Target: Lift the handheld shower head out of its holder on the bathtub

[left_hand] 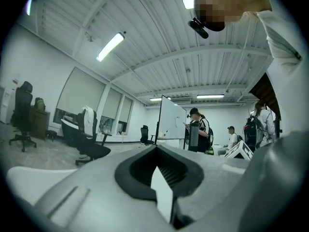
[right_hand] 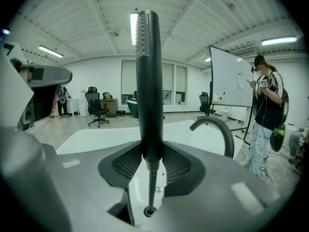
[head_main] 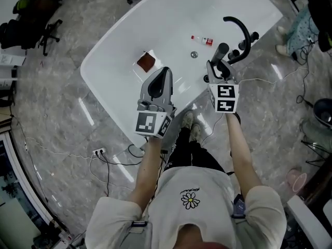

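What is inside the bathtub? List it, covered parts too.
A brown square pad, a small bottle lying flat and the drain. The left tool and the right tool, gripping the shower head, cover the near part of the bathtub.

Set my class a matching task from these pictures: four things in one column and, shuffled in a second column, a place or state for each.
Things:
1. shower head
2. left gripper
3. tap
4. small bottle

Places or states:
A. lying inside the bathtub
B. a black arch at the bathtub's edge
C. holds nothing
D. clamped in the right gripper

Pairs: 1-D, 2-C, 3-B, 4-A
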The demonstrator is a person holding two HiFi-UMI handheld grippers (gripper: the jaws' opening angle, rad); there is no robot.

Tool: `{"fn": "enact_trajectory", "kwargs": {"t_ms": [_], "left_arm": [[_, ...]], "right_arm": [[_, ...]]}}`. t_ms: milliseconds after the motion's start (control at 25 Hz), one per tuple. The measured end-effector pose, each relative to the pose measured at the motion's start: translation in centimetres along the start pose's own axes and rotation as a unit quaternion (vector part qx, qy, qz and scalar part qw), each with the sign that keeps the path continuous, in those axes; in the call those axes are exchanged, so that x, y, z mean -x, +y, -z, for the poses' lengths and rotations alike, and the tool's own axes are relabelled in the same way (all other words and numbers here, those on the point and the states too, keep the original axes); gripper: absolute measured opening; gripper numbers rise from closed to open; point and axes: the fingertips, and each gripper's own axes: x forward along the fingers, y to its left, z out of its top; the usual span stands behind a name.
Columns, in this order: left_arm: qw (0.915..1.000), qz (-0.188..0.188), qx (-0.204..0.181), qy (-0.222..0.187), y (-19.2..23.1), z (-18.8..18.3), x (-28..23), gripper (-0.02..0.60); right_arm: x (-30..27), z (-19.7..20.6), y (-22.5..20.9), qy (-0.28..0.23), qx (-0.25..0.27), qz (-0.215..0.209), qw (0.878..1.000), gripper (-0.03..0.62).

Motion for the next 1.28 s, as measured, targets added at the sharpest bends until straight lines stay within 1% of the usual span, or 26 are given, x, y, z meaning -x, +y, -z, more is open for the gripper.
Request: {"fn": "enact_trajectory", "kwargs": {"t_ms": [240, 360, 440, 600, 720, 840, 960, 1280], "left_arm": [[0.9981, -0.008, -0.018, -0.059, -1.0, -7.8, -0.7, 0.000], [0.9964, -0.005, -0.021, -0.082, -1.7, -11.0, -0.6, 0.000], [0.9958, -0.006, -0.020, -0.089, -2.1, -12.5, -0.5, 0.000], [0.9948, -0.011, -0.022, -0.099, -2.9, -14.8, 0.2, 0.000], [0.9939, -0.016, -0.021, -0.107, -3.2, -16.4, 0.9, 0.000], [0.9934, -0.022, -0.026, -0.110, -3.2, -17.1, 1.5, 0.000], [0.9940, -0.020, -0.042, -0.099, -3.4, -16.8, 1.8, 0.000], [0.9938, -0.011, -0.062, -0.092, -4.0, -17.2, 1.8, 0.000]], "right_arm": [[4.9, -9.5, 0.4, -0.067, 0.006, -0.001, 0.998, 0.152], [7.6, -13.1, 1.3, -0.098, 0.001, -0.002, 0.995, 0.152], [9.3, -15.2, 2.2, -0.116, 0.001, -0.007, 0.993, 0.152], [13.2, -19.4, 3.3, -0.157, 0.006, -0.002, 0.988, 0.152], [15.8, -22.1, 3.8, -0.187, 0.000, -0.006, 0.982, 0.152], [17.9, -23.8, 4.2, -0.210, -0.006, -0.010, 0.978, 0.152], [19.2, -24.6, 4.5, -0.226, -0.012, -0.009, 0.974, 0.152], [19.6, -25.2, 5.0, -0.232, -0.003, -0.006, 0.973, 0.150]]}}
